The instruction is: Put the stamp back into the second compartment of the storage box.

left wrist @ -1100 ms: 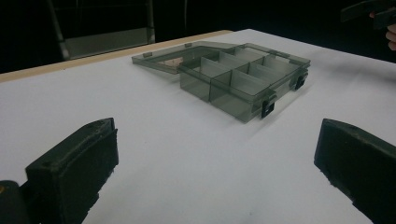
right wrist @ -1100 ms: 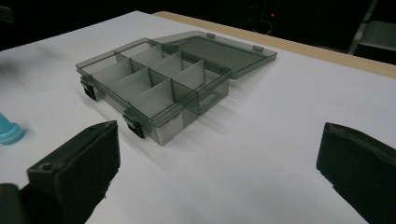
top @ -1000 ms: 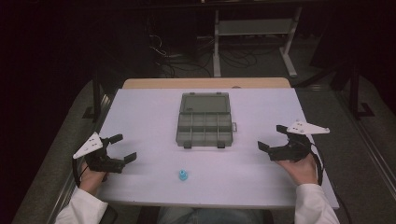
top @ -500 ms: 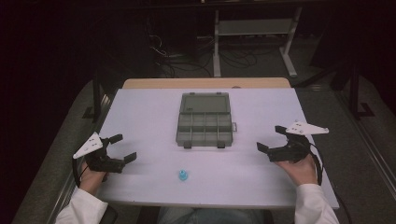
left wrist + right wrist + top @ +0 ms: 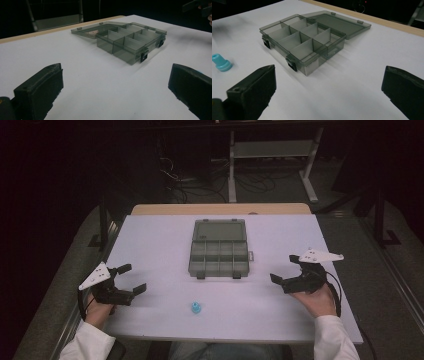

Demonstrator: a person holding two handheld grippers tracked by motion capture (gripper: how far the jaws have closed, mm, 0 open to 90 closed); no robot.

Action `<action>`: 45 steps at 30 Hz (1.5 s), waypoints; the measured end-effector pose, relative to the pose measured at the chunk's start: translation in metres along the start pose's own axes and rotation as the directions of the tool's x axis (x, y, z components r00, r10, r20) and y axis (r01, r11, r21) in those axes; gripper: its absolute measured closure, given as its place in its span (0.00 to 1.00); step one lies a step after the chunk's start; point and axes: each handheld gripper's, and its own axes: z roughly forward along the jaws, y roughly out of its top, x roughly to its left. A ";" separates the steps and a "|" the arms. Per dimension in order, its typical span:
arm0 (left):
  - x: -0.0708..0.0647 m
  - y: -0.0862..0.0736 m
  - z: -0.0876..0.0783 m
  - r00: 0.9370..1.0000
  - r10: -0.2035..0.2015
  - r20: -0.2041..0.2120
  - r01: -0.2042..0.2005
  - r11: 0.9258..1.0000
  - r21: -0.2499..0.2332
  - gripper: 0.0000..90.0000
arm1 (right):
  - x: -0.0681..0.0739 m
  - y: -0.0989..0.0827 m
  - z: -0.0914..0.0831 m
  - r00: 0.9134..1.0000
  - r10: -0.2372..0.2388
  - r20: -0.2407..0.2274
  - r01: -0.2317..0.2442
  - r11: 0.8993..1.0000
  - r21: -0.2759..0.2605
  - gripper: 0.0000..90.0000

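Note:
A smoky grey compartment box (image 5: 219, 256) lies mid-table with its lid (image 5: 220, 230) folded flat toward the far side, and the compartments look empty. A small blue plastic piece (image 5: 195, 308) stands near the front edge. My left gripper (image 5: 134, 278) hovers open at the table's left edge, pointing toward the box (image 5: 130, 41), with nothing between its jaws (image 5: 116, 80). My right gripper (image 5: 283, 268) is open at the right, facing the box (image 5: 302, 41) and the blue piece (image 5: 220, 63), its jaws (image 5: 329, 82) wide apart and holding nothing.
The white table top (image 5: 150, 240) has a wooden strip (image 5: 220, 209) along its far edge. Beyond it stand a metal shelf frame (image 5: 272, 150) and tangled cables on a dark floor. The other gripper (image 5: 197, 6) shows far off in the left gripper view.

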 end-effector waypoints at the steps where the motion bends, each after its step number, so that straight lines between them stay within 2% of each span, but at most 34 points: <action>1: 0.000 0.000 0.000 1.000 -0.001 0.000 0.001 1.000 -0.001 0.00 | 0.000 0.001 0.000 1.000 -0.003 -0.004 0.003 1.000 0.000 0.00; 11: 0.000 0.000 -0.001 1.000 0.002 0.000 -0.002 1.000 0.009 0.00 | 0.003 0.007 0.006 1.000 -0.016 -0.022 0.017 1.000 0.025 0.00; 19: -0.001 0.001 -0.001 1.000 -0.006 -0.001 0.006 1.000 0.003 0.00 | 0.007 0.012 0.008 0.999 -0.022 -0.040 0.023 0.999 0.025 0.00; 45: -0.001 0.001 -0.001 1.000 -0.006 0.000 0.006 1.000 0.002 0.00 | 0.032 0.030 0.027 0.990 -0.068 -0.123 0.074 0.996 0.045 0.00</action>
